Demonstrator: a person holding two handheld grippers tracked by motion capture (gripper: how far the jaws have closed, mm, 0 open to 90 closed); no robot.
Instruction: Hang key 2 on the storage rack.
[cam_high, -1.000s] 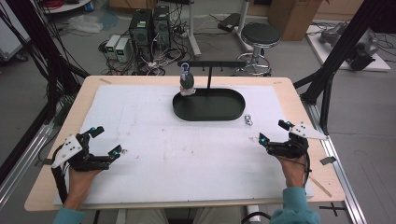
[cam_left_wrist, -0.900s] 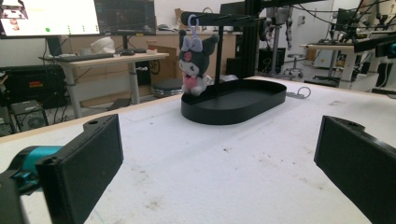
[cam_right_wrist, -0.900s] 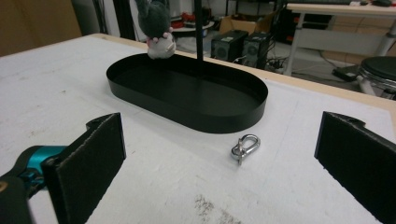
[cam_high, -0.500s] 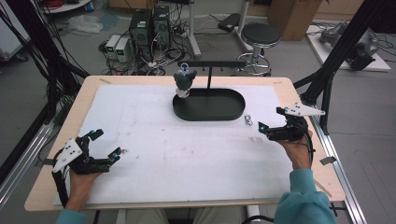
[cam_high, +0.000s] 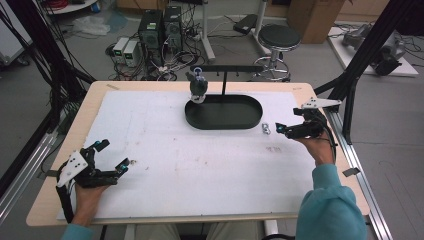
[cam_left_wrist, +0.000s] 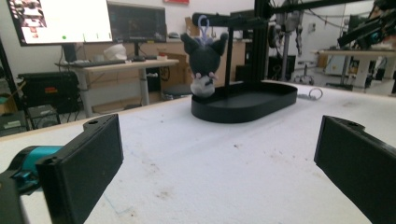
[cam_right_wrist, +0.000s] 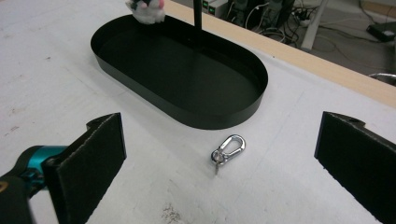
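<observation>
Both sets of jaws stand wide apart with nothing between them. From where I stand, the right gripper (cam_high: 281, 129) hovers low over the white table (cam_high: 200, 170) just beside the small silver carabiner clip (cam_right_wrist: 228, 148), which lies flat on the mat close to the near end of the oval black tray (cam_right_wrist: 140, 37), not touching it. In the right gripper view the clip sits between the two black pads, a little ahead of them. The left gripper (cam_high: 114, 156) rests well apart at the table's near left corner, idle. A dark plush keychain (cam_left_wrist: 204, 60) hangs from the stand's bar (cam_high: 226, 68) over the tray's far end. I judge this the approach to picking up the clip. Next, the right gripper must drop lower, centre the clip between its pads and close on its thin body without sliding it away.
</observation>
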